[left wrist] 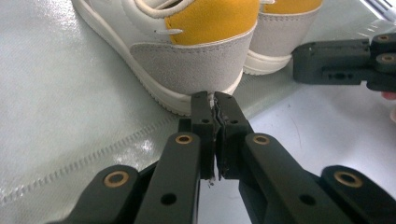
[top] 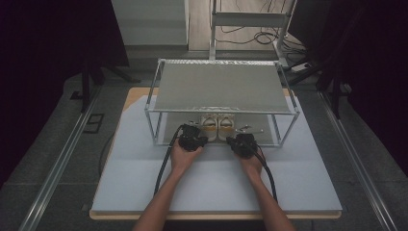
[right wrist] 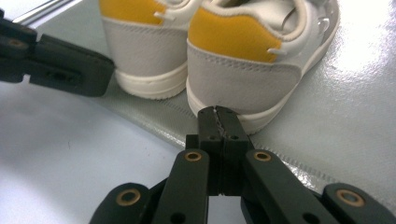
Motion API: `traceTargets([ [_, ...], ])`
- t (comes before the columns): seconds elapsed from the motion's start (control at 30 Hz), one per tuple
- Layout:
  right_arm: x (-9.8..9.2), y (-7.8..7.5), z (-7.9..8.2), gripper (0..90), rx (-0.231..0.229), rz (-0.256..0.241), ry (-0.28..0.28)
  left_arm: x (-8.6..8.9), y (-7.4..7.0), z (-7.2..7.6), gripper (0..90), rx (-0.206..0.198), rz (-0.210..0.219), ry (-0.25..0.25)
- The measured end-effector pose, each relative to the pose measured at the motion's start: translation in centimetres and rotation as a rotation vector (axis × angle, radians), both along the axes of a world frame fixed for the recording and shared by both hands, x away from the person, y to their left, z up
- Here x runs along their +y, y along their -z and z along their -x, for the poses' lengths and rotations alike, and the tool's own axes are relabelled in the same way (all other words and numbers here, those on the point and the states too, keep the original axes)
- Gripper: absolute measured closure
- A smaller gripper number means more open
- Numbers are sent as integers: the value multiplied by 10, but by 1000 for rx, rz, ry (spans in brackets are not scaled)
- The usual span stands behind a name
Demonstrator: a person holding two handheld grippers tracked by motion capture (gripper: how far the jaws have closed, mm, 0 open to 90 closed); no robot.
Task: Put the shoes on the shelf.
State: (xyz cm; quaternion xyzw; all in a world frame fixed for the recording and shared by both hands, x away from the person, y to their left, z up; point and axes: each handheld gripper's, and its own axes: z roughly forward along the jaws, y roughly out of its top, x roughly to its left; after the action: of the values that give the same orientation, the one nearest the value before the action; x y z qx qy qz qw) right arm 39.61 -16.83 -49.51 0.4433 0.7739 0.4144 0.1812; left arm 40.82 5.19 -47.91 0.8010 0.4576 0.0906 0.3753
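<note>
A pair of white sneakers with yellow heel collars and grey suede heels stands under a wire rack, heels toward me: the left shoe [top: 210,124] [left wrist: 196,60] [right wrist: 144,51] and the right shoe [top: 225,124] [left wrist: 280,32] [right wrist: 243,79]. My left gripper [top: 199,134] [left wrist: 213,99] is shut with nothing in it, its tips at the left shoe's heel sole. My right gripper [top: 235,139] [right wrist: 217,112] is also shut and empty, its tips at the right shoe's heel sole. Whether the tips touch the soles I cannot tell. Each gripper view also shows the other gripper off to the side.
The metal rack [top: 221,86] has a flat top shelf above the shoes and thin corner posts [top: 155,127]. The shoes rest on its shiny lower sheet [left wrist: 70,93]. A white mat [top: 211,183] covers the table around it. Cables trail back from both grippers.
</note>
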Motion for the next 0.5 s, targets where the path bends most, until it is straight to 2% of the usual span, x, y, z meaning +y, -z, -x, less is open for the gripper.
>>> traceTargets([
  [0.1, 0, 0, 0, 892, 1, 4, -2, -5, 0, -3, 867, 2, 14, -5],
  [0.2, -1, 0, 0, 888, 1, 7, -5, -5, 0, -4, 863, 7, 7, -4],
  [0.27, -2, 0, 0, 881, 2, 8, -6, -5, 1, -4, 826, 10, 16, -1],
  [0.3, -3, -1, 1, 874, 1, 13, -5, -6, -1, -2, 802, -6, -4, 3],
  [0.37, -4, -2, 2, 872, -2, 11, -5, -5, -4, 2, 787, -31, 17, -7],
  [0.4, -4, -2, 2, 872, -2, 11, -5, -5, -4, 2, 777, -31, 17, -7],
  [0.43, -6, -4, 6, 867, -4, 2, -7, -4, -8, 8, 761, -45, 33, -19],
  [0.47, -7, -6, 9, 862, -8, 0, -10, -1, -11, 10, 742, -69, 16, -5],
  [0.5, -8, -7, 11, 855, -14, 0, -17, -1, -11, 10, 712, -69, 16, -5],
])
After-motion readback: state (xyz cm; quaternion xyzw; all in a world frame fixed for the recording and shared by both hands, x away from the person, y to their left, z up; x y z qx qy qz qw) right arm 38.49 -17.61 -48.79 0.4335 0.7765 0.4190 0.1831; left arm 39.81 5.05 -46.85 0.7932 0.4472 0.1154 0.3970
